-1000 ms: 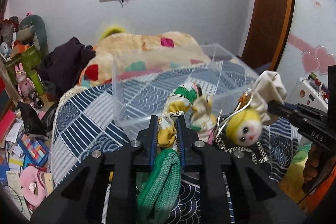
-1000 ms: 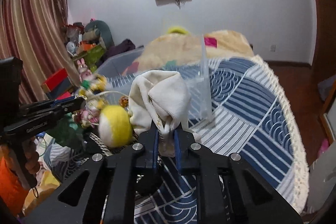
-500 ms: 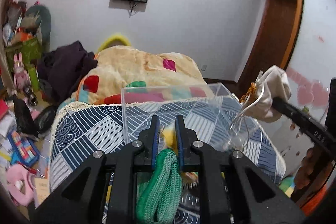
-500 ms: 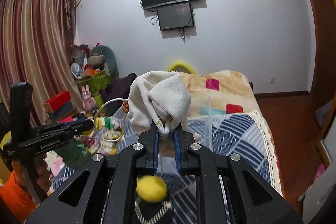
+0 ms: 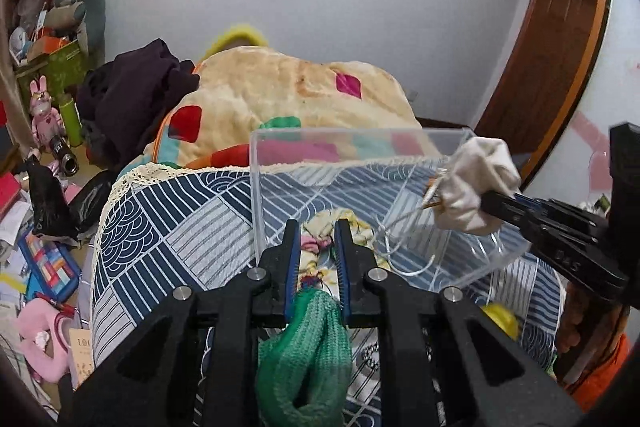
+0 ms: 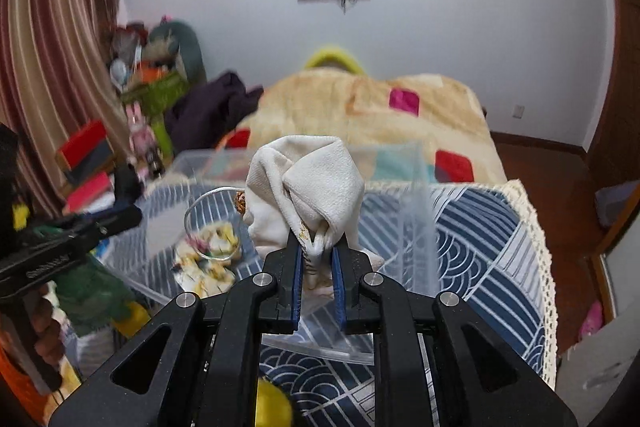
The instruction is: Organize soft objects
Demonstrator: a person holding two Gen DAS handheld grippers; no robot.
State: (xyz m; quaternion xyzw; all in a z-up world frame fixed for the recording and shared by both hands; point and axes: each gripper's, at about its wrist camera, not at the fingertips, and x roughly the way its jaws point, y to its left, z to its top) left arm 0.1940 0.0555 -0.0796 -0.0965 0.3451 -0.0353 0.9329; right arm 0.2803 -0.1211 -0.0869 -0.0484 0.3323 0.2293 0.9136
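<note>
"100" on a card (image 5: 81,346) by the bed, other markings illegible

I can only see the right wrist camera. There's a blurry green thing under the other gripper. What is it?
Observer: A green knitted piece. It is pinched between the closed jaws of the left gripper and hangs down beneath them.
Operator: Is anything on the floor on that side of the bed?
Observer: Yes, a pink plush toy lies there among papers.
Operator: What's on the wall beside the wooden door?
Observer: A pale pink decoration, partly hidden behind the right gripper, which holds the white cloth.
</note>
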